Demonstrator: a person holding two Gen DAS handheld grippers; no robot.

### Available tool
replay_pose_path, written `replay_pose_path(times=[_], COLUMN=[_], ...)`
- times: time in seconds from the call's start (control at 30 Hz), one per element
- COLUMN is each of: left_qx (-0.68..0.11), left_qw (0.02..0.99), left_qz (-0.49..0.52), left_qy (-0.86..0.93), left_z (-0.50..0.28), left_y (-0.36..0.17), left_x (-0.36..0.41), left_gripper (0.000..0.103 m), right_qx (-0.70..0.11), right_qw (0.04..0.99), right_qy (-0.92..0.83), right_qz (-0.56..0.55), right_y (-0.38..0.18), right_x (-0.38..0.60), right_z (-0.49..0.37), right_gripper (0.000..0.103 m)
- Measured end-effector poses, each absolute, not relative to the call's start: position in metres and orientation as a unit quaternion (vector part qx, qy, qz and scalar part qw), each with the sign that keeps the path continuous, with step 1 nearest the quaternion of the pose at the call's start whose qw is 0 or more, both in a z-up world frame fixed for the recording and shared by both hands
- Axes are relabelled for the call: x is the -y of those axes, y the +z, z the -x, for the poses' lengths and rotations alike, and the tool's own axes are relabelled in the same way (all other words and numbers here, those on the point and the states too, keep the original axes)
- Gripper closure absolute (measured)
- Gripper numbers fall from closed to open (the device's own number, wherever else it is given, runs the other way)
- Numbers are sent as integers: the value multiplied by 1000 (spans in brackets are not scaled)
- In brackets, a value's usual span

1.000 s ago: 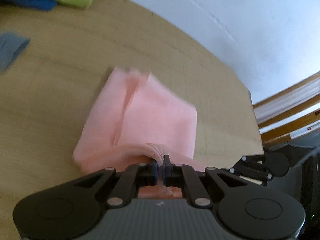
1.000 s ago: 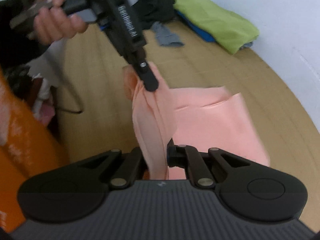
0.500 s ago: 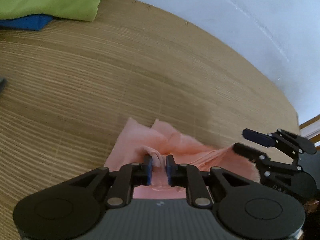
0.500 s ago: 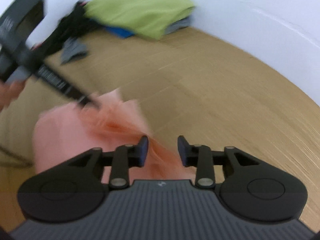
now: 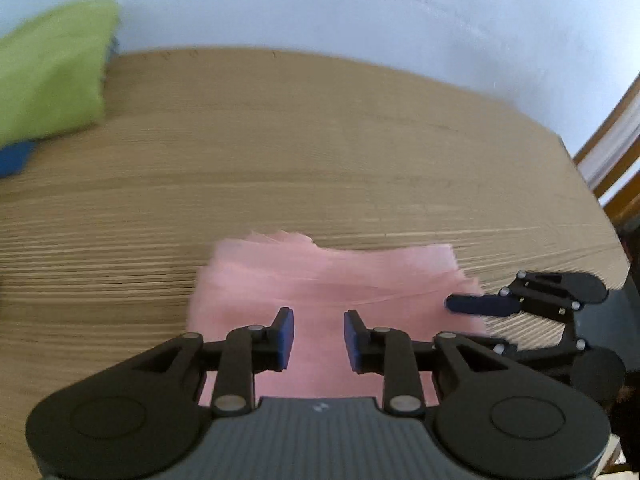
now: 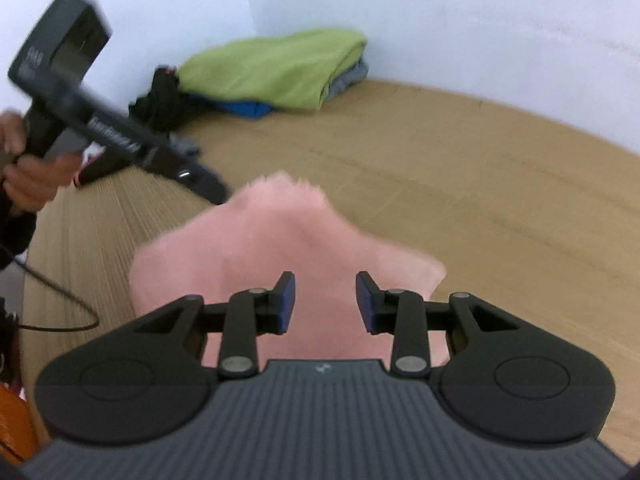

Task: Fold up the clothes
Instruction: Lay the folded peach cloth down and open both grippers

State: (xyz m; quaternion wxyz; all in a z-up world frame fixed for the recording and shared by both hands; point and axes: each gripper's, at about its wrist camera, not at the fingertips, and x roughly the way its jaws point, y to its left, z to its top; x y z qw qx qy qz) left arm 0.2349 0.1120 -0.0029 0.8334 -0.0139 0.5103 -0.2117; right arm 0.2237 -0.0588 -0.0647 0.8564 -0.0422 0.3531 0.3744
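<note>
The wooden tabletop fills both views, a pale wall behind it. Back in the corner sits a stack of finished clothes, a green garment on top with blue and grey layers under it, and a dark heap just beside it. Out front, well apart from that stack, lies the pink cloth, down flat on the wood in a folded rectangle, its far corners a little ragged and blurred.

And the release is on! The left tongs hang over the near edge of the pink cloth, jaws having just been opening, now parted a moderate way with only flat fabric showing through the gap; nothing pinched. Over in the right wrist view, the right tongs stand parted about the same, likewise having just opened, and the cloth lies beneath them, not between the pads. The person's hand grips the left tool's handle at the left of that view.

So this looks like the end of a fold: cloth laid, both grips let go. Next, by the look of it, either another fold across the rectangle, which needs both tongs to pinch fresh corners cleanly, or a lift onto the stack without spilling the layers.
</note>
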Motion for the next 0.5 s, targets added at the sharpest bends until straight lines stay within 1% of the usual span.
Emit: replay_pose_path(times=[0.07, 0.1, 0.13, 0.23, 0.3, 0.37, 0.5], left_qx=[-539, -533, -530, -518, -509, -496, -480], left_qw=[821, 826, 830, 839, 843, 852, 862], left_qz=[15, 17, 13, 6, 0, -30, -67], left_qy=[-187, -181, -175, -168, -172, -165, -146], left_z=[-250, -253, -251, -242, -227, -204, -155], left_y=[-31, -37, -35, -27, -20, -12, -2], left_x=[-110, -111, -113, -118, -122, -125, -152], left_gripper=[77, 78, 75, 75, 72, 64, 60], right_qx=[-380, -389, -379, -377, -368, -367, -377], right_qw=[856, 859, 867, 885, 894, 900, 907], right_qy=[350, 332, 322, 273, 250, 227, 175], right_qz=[22, 13, 2, -19, -43, -57, -74], right_y=[-84, -92, -96, -90, -82, -76, -71], right_x=[56, 57, 61, 69, 76, 81, 88], right_z=[-234, -239, -239, -235, -223, -206, -159], right_gripper=[67, 69, 67, 66, 66, 63, 58])
